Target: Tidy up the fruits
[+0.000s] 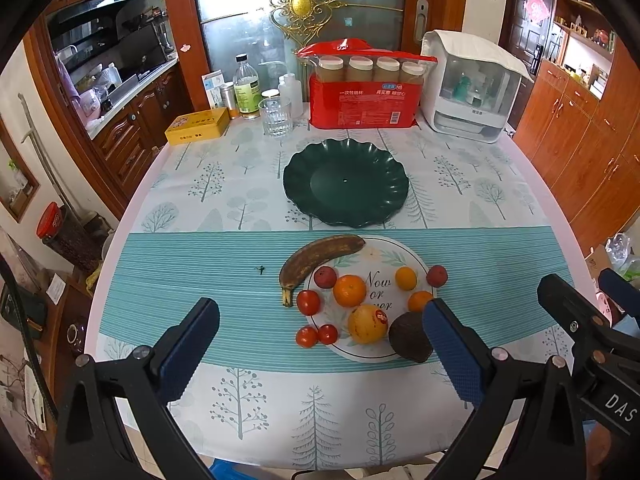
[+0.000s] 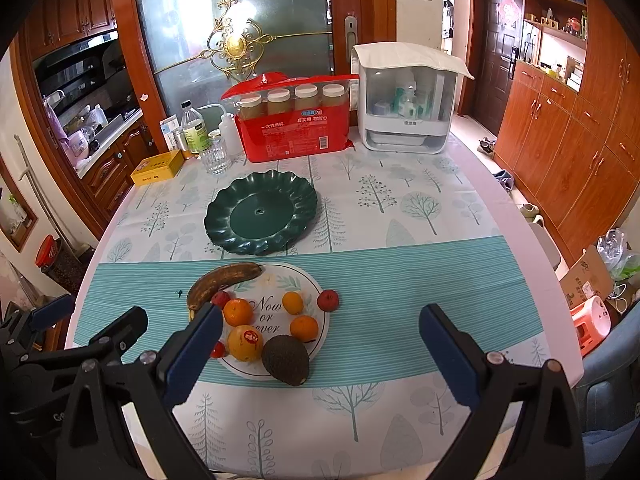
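- Fruits lie in a loose cluster near the front edge of the table, on and around a white round mat (image 1: 416, 258) printed with words: a brown banana (image 1: 316, 262), an avocado (image 1: 410, 338), a stickered orange (image 1: 367, 323), a tangerine (image 1: 349, 290), small tomatoes (image 1: 309, 302) and other small round pieces.
- A dark green plate (image 1: 346, 182) sits bare just behind the cluster, toward the middle of the table; it looks like the likely destination, so nothing is sorted yet.
- The left tongs (image 1: 320, 340) are spread wide, holding nothing, above the front edge facing the fruit.
- The right tongs (image 2: 320, 344) are also spread and hold nothing, just beside the left pair, with the avocado nearest.
- Risks from here, as I judge them:
  - The round fruits touch or nearly touch; a finger pushed between them could set neighbours rolling toward the table's edge.
  - The overripe banana looks soft, so a hard squeeze may bruise or split it.
  - The tomatoes are small and smooth and could pop out of a pinch.
  - The two tongs are close together and could collide when both reach in.
  - A glass (image 1: 276, 118) stands behind the plate; overshooting might knock it.
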The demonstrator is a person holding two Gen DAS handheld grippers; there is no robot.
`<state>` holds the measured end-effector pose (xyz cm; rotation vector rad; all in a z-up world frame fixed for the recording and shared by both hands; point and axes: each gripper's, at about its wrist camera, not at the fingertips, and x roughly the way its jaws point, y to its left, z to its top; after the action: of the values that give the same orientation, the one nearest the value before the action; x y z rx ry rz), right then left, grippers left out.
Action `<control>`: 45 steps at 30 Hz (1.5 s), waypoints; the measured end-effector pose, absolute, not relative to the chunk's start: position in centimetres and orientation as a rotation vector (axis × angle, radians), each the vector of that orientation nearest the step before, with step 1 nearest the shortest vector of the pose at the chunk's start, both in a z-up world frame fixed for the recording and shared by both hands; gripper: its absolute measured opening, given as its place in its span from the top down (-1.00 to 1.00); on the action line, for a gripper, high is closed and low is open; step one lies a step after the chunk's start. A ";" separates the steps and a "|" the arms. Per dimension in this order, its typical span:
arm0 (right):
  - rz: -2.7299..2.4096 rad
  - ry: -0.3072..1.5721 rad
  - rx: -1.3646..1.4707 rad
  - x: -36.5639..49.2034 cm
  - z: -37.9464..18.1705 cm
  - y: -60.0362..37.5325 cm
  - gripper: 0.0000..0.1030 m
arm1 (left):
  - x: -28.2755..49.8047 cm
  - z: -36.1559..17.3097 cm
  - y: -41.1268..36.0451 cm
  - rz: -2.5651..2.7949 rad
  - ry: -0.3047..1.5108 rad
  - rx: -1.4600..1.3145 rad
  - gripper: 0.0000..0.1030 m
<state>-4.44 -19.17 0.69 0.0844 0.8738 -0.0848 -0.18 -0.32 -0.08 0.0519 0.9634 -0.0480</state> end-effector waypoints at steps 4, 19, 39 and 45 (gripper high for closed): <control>-0.084 0.874 0.086 -4.5 0.6 -19.2 -0.93 | -0.2 -0.1 -0.4 -0.050 0.964 0.050 -0.96; -0.055 0.894 0.100 -4.5 0.0 -18.6 -0.92 | -0.2 -0.3 0.0 -0.044 0.984 0.048 -0.96; -0.069 0.946 0.142 -4.1 -1.6 -17.6 -0.92 | 0.2 -1.8 1.4 -0.063 1.012 0.093 -0.96; -0.071 0.964 0.164 -4.1 -2.4 -16.7 -0.92 | 0.6 -2.5 2.1 -0.077 1.036 0.113 -0.96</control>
<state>-4.09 -16.72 -2.36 0.1637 0.9636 -0.0708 0.57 2.12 -2.55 0.1125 1.0360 -0.0770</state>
